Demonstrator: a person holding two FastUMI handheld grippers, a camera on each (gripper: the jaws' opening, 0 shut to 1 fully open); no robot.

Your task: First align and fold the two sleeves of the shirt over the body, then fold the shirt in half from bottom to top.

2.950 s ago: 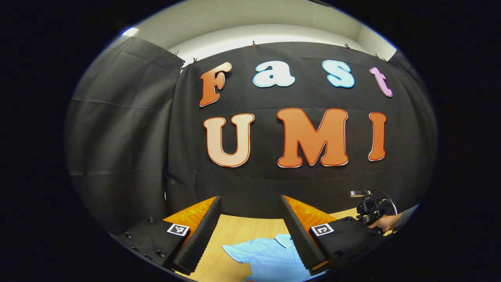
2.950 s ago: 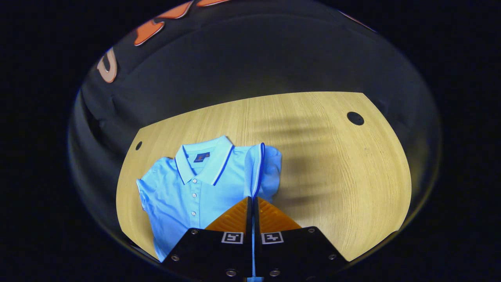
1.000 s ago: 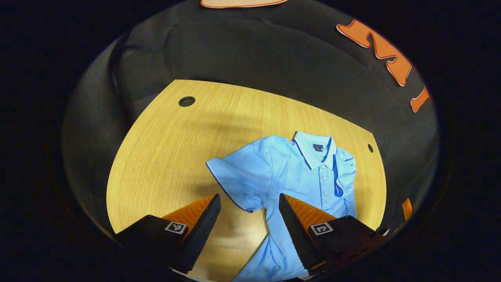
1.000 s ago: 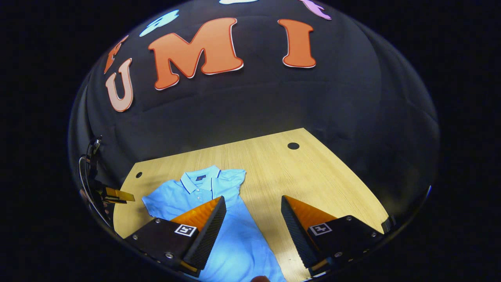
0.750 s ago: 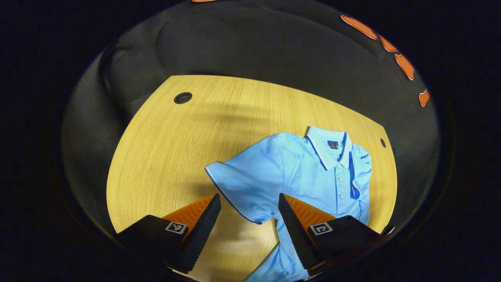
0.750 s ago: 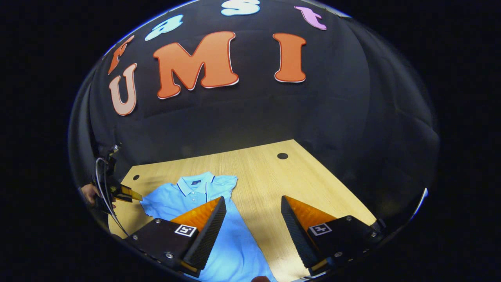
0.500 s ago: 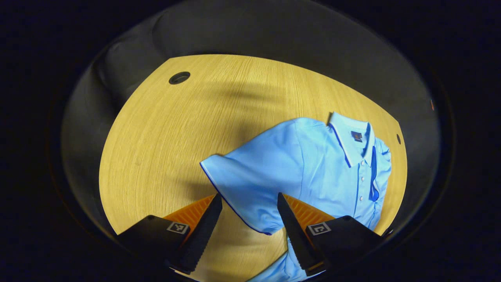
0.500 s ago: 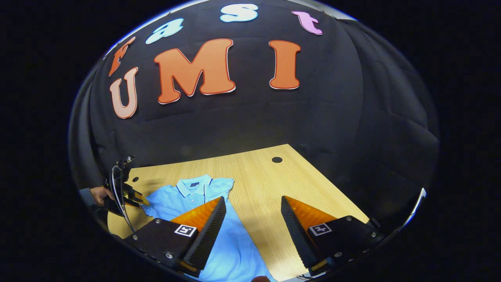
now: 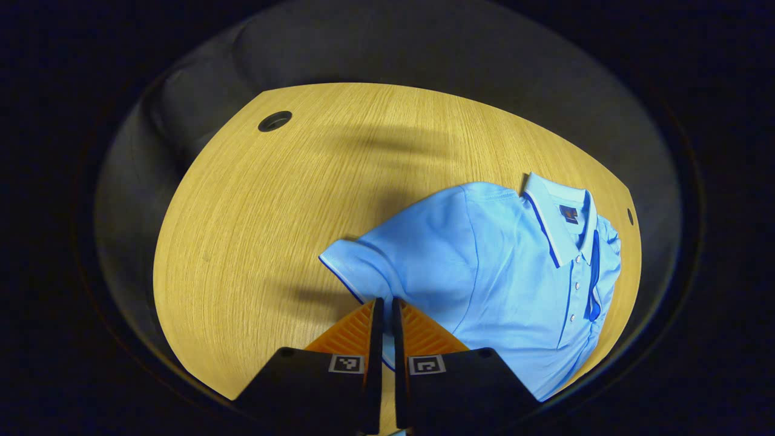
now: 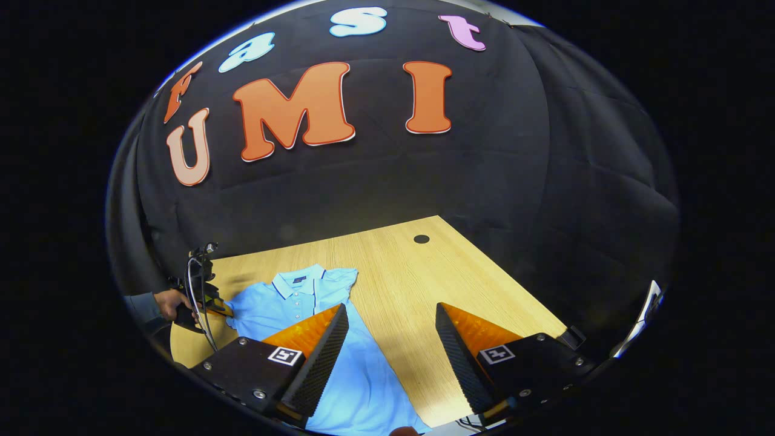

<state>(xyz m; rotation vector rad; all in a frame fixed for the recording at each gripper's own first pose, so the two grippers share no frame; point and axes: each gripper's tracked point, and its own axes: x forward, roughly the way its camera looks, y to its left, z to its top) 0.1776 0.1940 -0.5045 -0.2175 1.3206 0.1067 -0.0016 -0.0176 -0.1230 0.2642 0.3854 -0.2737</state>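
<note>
1. Pinching the hem of the spread sleeve [image 9: 354, 266], the left claw [image 9: 383, 303] has its fingers pressed together on the cloth; the far sleeve [image 9: 596, 266] already lies over the shirt [image 9: 484, 266] on the table [image 9: 254, 212].
2. Next, I judge, this sleeve needs carrying over the body, aligned with the other.
3. The right gripper view adds the right claw [image 10: 390, 333], spread above the shirt's lower part, and a hand [image 10: 169, 301] holding the left claw.

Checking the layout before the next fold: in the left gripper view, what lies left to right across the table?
Table hole → sleeve held by the left tool → collar → second hole.
</note>
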